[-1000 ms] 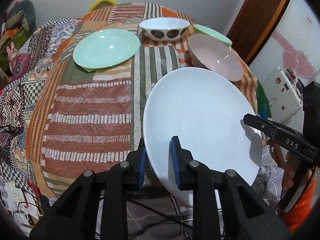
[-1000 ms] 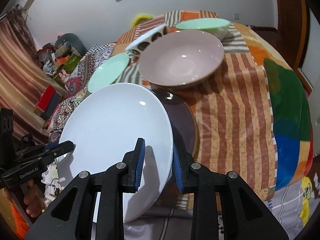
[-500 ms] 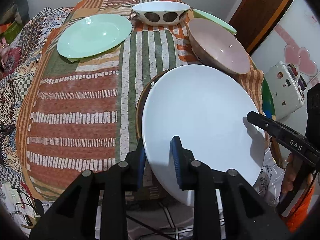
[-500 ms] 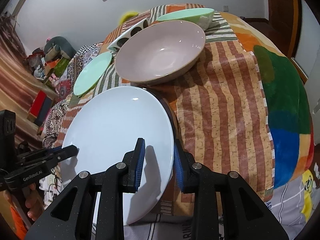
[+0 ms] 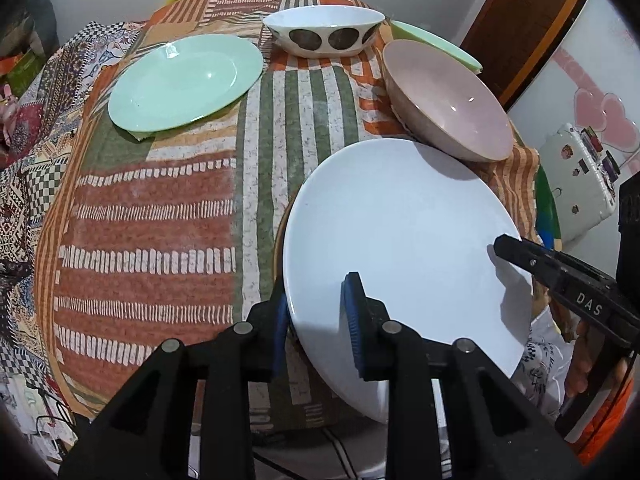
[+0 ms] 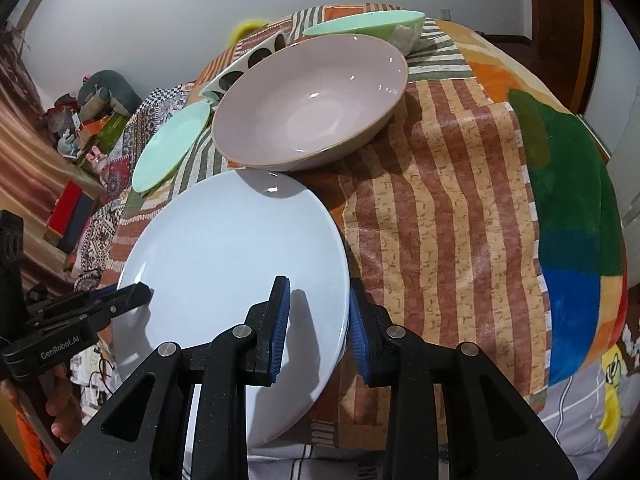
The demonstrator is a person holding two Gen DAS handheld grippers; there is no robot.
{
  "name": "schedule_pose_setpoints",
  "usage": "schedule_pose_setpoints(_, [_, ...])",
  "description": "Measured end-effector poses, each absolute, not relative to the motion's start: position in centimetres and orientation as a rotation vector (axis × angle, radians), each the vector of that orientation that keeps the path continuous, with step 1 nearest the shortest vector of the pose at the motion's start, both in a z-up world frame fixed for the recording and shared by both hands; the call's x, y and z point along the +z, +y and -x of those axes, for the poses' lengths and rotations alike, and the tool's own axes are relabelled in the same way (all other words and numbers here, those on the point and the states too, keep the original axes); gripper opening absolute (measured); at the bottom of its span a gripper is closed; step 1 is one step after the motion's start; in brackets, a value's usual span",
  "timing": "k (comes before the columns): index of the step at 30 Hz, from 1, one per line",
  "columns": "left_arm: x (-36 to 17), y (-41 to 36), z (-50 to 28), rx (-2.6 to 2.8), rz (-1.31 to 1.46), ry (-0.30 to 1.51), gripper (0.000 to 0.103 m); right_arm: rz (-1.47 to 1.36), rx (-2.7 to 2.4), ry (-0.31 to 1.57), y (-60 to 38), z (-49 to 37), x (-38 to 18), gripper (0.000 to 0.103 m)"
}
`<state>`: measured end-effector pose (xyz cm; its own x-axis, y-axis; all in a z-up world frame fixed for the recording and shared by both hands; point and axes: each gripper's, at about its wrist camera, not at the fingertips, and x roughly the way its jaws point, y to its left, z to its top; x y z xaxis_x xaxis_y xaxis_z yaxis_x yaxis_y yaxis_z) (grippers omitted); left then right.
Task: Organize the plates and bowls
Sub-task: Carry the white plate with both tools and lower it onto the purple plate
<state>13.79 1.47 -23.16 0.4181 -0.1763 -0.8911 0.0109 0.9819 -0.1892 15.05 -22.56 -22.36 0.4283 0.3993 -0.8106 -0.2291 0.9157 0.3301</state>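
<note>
**Mia:** Where is the big white plate (image 5: 400,240) now?

**Sam:** It sits at the near edge of the table (image 5: 152,216), just in front of the pink bowl (image 5: 448,100). Part of the plate sticks out past the table edge. I think a dark plate lies under it, but I can only see a thin brown rim.

**Mia:** Are the tongs holding it?

**Sam:** Yes. The left gripper (image 5: 318,320) is clamped on the plate's near rim, one blue pad above and one below. The right gripper (image 6: 318,320) pinches the rim on the other side the same way.

**Mia:** What could go wrong?

**Sam:** If one side lets go first, the plate could tip off the table edge and break. If it gets pushed away, it could bump the pink bowl. Its far rim looks very close to that bowl.

**Mia:** And the green plate (image 5: 184,80)?

**Sam:** That one is well apart from the white plate, far back on the left.
</note>
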Motion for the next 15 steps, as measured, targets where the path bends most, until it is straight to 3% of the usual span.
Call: schedule_pose_setpoints(15, [-23.8,2.6,-15.3,-0.072,0.169,1.141,0.026,-0.168,0.408,1.057,-22.1,-15.4,-22.7,0.031])
